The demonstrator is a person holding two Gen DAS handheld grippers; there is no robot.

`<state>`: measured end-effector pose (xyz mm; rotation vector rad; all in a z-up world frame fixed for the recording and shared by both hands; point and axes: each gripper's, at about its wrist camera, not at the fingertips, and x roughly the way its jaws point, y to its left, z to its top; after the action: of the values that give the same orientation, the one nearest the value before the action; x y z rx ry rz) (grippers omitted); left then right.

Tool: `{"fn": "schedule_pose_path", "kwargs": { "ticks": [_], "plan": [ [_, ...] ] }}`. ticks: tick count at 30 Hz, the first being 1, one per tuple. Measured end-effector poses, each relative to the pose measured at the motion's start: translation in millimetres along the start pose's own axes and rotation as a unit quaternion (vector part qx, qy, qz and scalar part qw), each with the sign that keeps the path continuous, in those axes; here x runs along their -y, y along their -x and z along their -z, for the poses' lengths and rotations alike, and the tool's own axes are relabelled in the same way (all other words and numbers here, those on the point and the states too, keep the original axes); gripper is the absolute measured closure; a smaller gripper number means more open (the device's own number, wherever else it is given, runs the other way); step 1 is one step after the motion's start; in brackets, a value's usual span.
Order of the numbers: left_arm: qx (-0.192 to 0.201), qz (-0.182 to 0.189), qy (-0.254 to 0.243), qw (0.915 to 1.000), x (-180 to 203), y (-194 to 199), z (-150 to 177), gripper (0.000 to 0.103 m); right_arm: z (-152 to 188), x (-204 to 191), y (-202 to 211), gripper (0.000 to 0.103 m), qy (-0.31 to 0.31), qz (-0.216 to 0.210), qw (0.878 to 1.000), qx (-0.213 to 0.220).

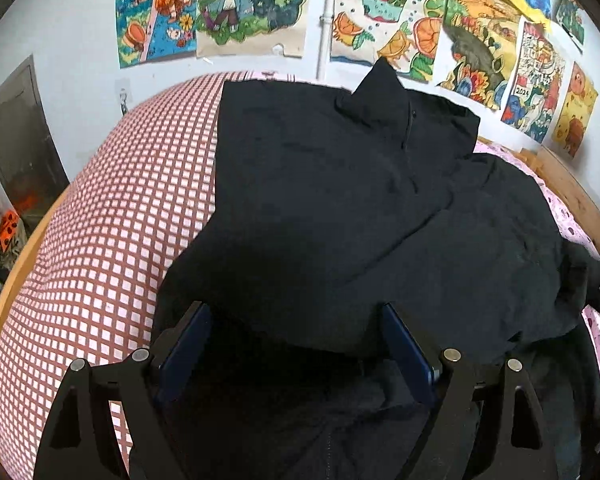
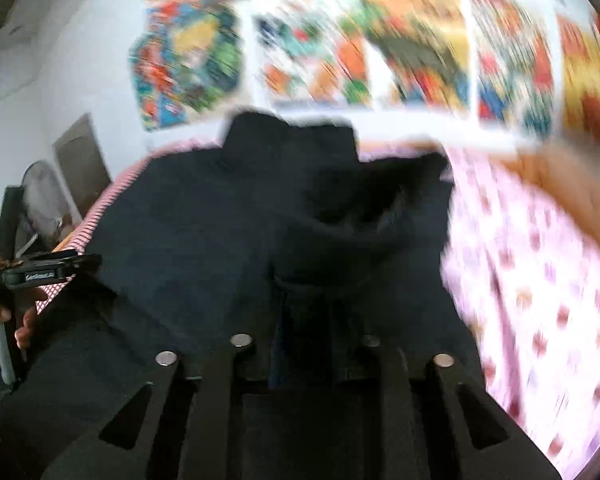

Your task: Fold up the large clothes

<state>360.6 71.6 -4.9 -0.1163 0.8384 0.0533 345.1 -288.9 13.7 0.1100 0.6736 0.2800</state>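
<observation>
Roughly midway: black jacket (image 1: 340, 200) is lying on the bed (image 1: 112, 220), one side folded inward. Right gripper (image 2: 304, 312) is pinching its cloth; left gripper (image 1: 296, 316) is hovering wide over the hem.

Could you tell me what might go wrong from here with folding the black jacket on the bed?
The right gripper is closed on a bunched fold of the black jacket, so that fold may slip free or drag the body crooked. The left gripper stands open over the hem, leaving that side unanchored.
</observation>
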Motion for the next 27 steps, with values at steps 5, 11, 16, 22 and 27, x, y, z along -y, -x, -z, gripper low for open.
{"fn": "schedule_pose_path", "kwargs": {
  "ticks": [5,11,16,22,27],
  "plan": [
    [0.025,0.015,0.012,0.9995,-3,7,-3,0.017,21,36,-19,0.053,-0.071,-0.010,0.995,-0.074],
    [0.059,0.015,-0.050,0.9969,25,11,-7,0.017,33,63,-4,0.053,-0.114,0.038,0.990,-0.068],
    [0.040,-0.031,-0.116,0.9919,58,-12,-14,0.017,17,59,-3,0.053,-0.071,0.068,0.995,-0.025],
    [0.019,-0.072,-0.139,0.9874,69,-30,-10,0.014,17,37,-43,0.053,-0.020,0.047,0.997,-0.063],
    [0.018,-0.103,-0.168,0.9803,77,-41,1,0.012,25,32,-70,0.049,0.013,0.065,0.993,-0.101]
  ]
}}
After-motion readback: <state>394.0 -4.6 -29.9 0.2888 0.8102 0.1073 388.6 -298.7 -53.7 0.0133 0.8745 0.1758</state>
